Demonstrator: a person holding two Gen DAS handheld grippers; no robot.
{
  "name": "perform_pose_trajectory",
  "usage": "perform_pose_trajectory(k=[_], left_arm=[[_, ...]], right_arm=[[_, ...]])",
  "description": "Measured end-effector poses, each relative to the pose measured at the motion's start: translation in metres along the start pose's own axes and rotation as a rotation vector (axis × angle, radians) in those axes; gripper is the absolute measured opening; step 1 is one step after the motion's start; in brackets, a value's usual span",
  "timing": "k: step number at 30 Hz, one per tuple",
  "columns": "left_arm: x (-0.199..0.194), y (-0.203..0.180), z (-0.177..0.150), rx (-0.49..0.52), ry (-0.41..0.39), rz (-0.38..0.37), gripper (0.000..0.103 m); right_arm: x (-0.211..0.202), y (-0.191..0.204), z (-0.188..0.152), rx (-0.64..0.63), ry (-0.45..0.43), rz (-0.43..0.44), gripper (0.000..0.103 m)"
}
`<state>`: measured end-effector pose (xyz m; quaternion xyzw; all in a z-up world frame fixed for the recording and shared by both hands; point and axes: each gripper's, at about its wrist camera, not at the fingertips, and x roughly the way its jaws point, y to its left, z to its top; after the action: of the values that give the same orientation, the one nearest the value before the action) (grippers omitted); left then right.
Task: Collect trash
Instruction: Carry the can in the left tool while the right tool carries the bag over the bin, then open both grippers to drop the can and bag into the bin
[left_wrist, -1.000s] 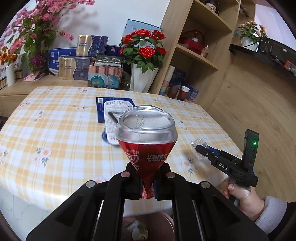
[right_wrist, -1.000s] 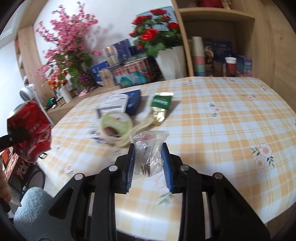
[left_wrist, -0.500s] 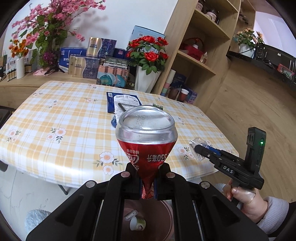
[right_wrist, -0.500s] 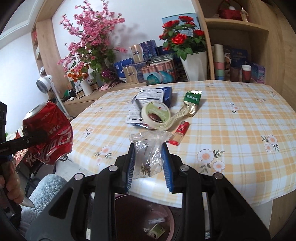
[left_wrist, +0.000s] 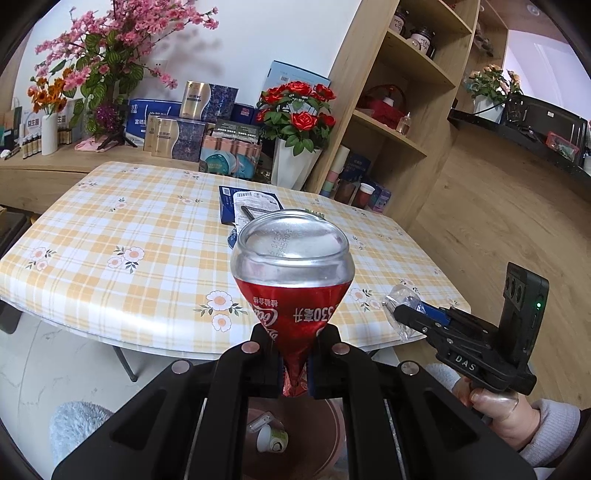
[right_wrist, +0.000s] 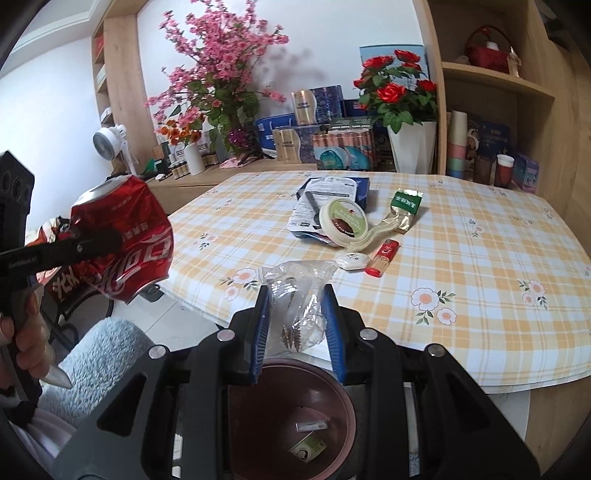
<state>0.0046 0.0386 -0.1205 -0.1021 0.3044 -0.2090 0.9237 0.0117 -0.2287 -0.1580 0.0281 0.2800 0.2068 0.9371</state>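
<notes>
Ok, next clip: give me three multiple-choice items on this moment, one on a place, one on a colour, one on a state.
1. Where is the brown bin?
A. on the table
B. on the floor below the grippers
C. on a shelf

2. What colour is the crushed can?
A. green
B. blue
C. red

3. What is the right hand-held gripper doing?
A. clamping a clear plastic bag
B. standing open and empty
C. clamping the lighter

Key: 1 B, the bin shows under both grippers, off the table edge. 2 C, red body, silver base. 3 A, the blue pads squeeze the bag.
</notes>
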Motion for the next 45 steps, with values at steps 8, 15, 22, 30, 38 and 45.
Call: perform_pose_trajectory(k=[8, 15, 22, 30, 38, 45], left_arm=[[-0.009, -0.007, 0.000, 0.021, -0.020, 0.014, 0.008], [-0.006, 0.001, -0.006, 0.001, -0.008, 0.034, 0.008], [0.003, 0.007, -0.014, -0.015, 0.021, 0.034, 0.008], [0.006, 0.006, -0.020, -0.012, 0.042, 0.028, 0.008], [0.012, 0.000, -0.023, 0.003, 0.064, 0.025, 0.008], [0.021, -0.007, -0.025, 0.037, 0.091, 0.026, 0.008]], right_arm=[[-0.009, 0.009, -0.003, -0.015, -0.021, 0.025, 0.031], [0.002, 0.019, -0.014, -0.046, 0.009, 0.050, 0.031], [0.012, 0.027, -0.022, -0.070, 0.039, 0.065, 0.035], [-0.007, 0.027, -0.012, -0.088, -0.093, -0.047, 0.092], [-0.028, -0.001, 0.004, -0.034, -0.230, -0.238, 0.097], [-0.028, -0.021, 0.002, 0.023, -0.229, -0.272, 0.097]])
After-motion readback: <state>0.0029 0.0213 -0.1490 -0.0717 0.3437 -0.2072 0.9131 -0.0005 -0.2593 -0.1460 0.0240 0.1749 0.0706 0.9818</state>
